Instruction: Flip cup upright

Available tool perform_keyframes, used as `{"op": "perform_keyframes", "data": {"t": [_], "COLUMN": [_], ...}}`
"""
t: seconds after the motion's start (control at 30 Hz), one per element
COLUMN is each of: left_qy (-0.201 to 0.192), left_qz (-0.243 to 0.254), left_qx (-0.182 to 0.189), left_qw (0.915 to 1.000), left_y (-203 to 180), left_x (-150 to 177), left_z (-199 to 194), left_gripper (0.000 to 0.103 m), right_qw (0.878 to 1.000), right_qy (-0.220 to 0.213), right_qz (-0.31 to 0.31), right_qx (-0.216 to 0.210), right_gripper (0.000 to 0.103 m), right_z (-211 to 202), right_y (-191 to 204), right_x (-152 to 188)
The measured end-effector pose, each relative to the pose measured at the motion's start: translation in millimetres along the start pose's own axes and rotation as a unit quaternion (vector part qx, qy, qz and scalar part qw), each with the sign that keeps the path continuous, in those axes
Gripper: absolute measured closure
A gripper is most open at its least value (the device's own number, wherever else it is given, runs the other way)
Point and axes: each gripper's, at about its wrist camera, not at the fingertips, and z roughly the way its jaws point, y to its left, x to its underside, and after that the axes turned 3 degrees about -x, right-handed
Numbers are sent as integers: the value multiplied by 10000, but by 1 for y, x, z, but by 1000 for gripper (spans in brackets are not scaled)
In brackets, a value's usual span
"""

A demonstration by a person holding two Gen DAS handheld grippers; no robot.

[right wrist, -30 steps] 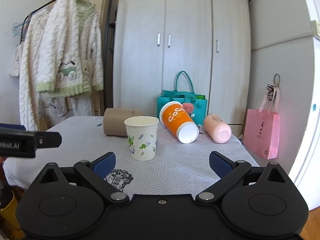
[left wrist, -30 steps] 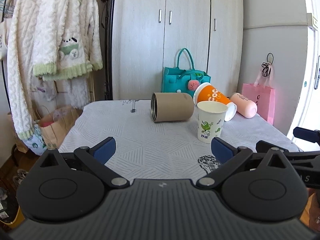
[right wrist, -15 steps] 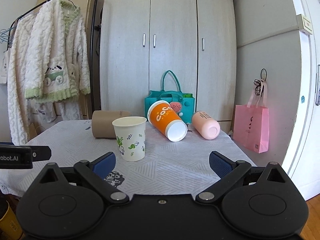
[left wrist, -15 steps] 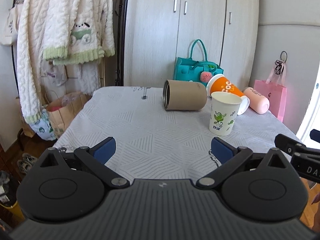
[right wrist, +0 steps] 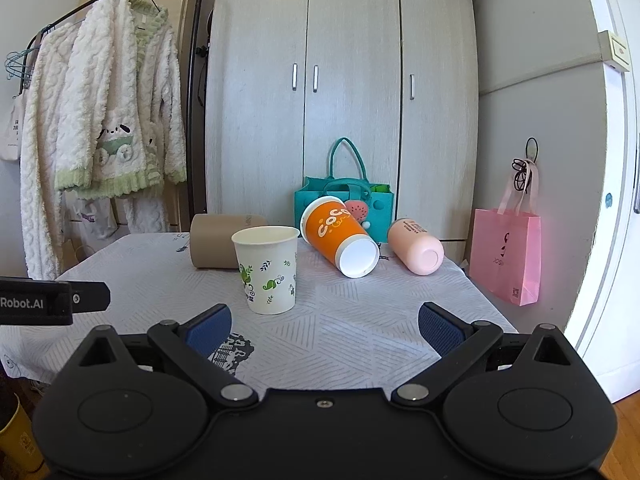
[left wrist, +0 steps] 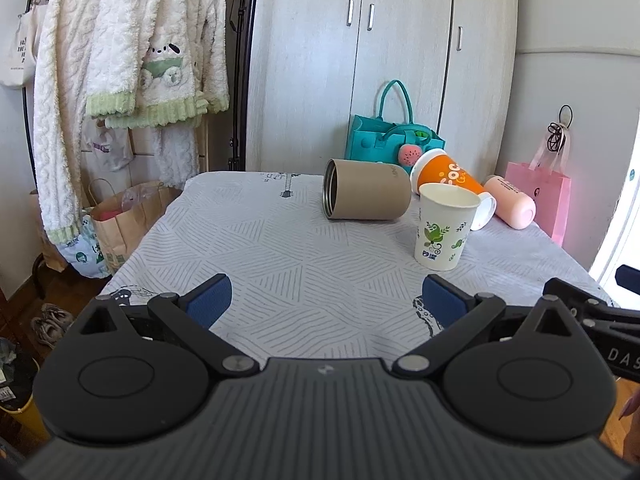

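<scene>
White paper cup (right wrist: 268, 270) printed with green leaves stands upright toward the table's (left wrist: 280, 264) right edge, beside an orange cup (right wrist: 338, 236), a brown tube (left wrist: 366, 195) and a pink bottle (right wrist: 416, 246), all lying on their sides. Left gripper (left wrist: 326, 300) and right gripper (right wrist: 324, 328) hover over the near edge, fingers spread wide, holding nothing.

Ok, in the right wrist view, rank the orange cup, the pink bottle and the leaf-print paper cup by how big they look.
1. Leaf-print paper cup, though it sits nearest the camera.
2. Orange cup, close behind; unsure.
3. Pink bottle, smallest.
</scene>
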Motion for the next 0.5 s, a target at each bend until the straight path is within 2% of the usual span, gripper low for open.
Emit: {"op": "perform_keyframes", "data": {"t": [0.37,0.5], "left_qy": [-99,-120], "left_qz": [28,7], "left_qx": [-65,96], "left_qw": [9999,9999], "left_y": [1,2], "left_x": [-1,-1], "left_z": [-4,-5], "left_gripper": [0,0], "right_qw": [9999,10000], "right_qy": [-10,56], "right_qz": [-22,4], "right_qx": [130,74], "right_gripper": [2,2], "right_z": [0,0], "right_y": [1,1], "right_x": [0,1]}}
